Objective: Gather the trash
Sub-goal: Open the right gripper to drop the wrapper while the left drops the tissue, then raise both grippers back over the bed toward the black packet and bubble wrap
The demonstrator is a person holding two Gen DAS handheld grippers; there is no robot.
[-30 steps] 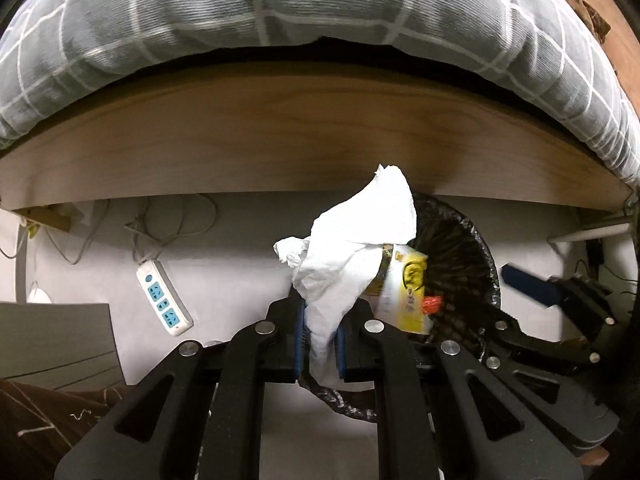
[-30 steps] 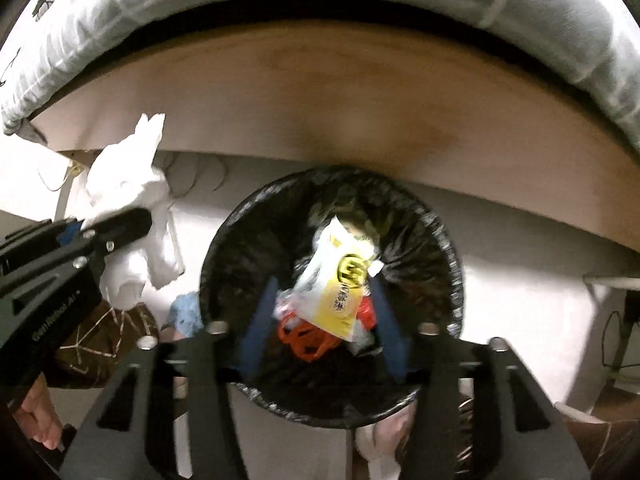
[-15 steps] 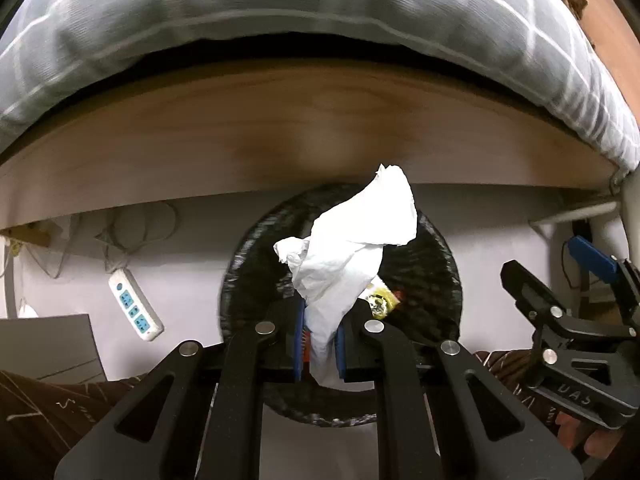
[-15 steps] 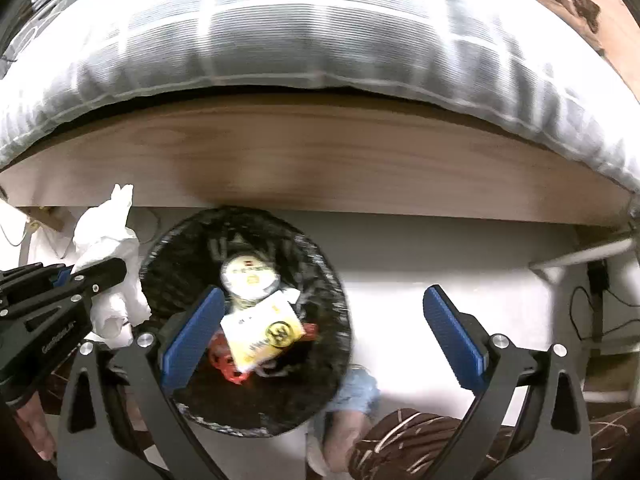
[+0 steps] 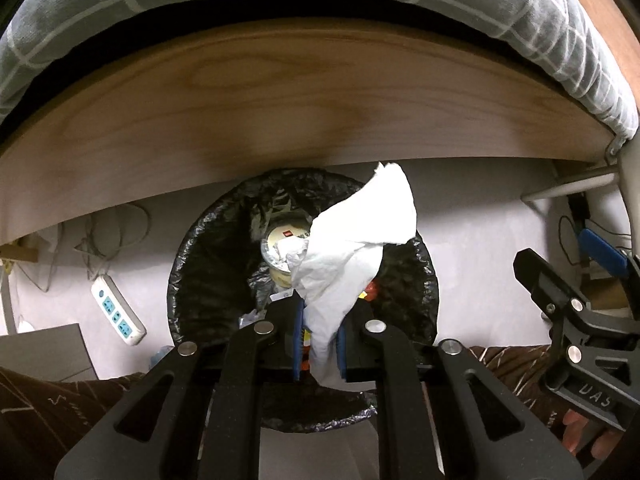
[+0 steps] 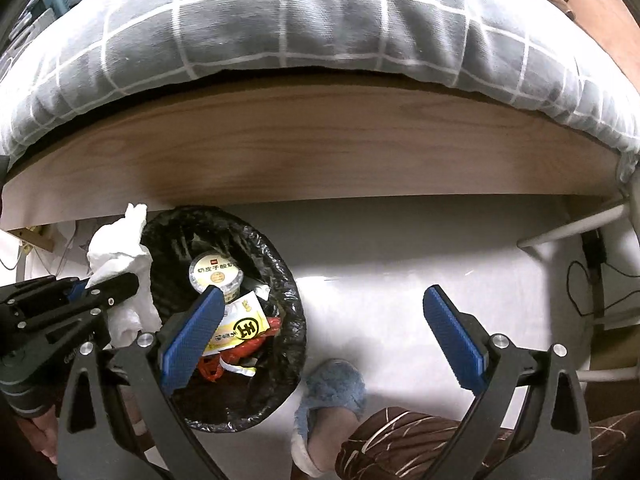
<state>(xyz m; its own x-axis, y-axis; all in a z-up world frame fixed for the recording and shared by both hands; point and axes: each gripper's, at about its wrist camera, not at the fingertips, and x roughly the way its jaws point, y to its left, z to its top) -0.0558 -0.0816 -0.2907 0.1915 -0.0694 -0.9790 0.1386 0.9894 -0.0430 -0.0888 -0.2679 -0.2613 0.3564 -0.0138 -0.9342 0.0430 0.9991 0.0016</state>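
We clench the left gripper on the tissue, which rises toward 12 o'clock over the bin | our right gripper gapes empty, bin at its 9 o'clock

- The white crumpled tissue is pinched between the blue pads of the left tongs and stands up above the bin's opening.
- The round bin, lined with a black plastic bag, sits on the floor beside the wooden bed frame.
- Inside lie a round yogurt cup, a yellow wrapper and red scraps.
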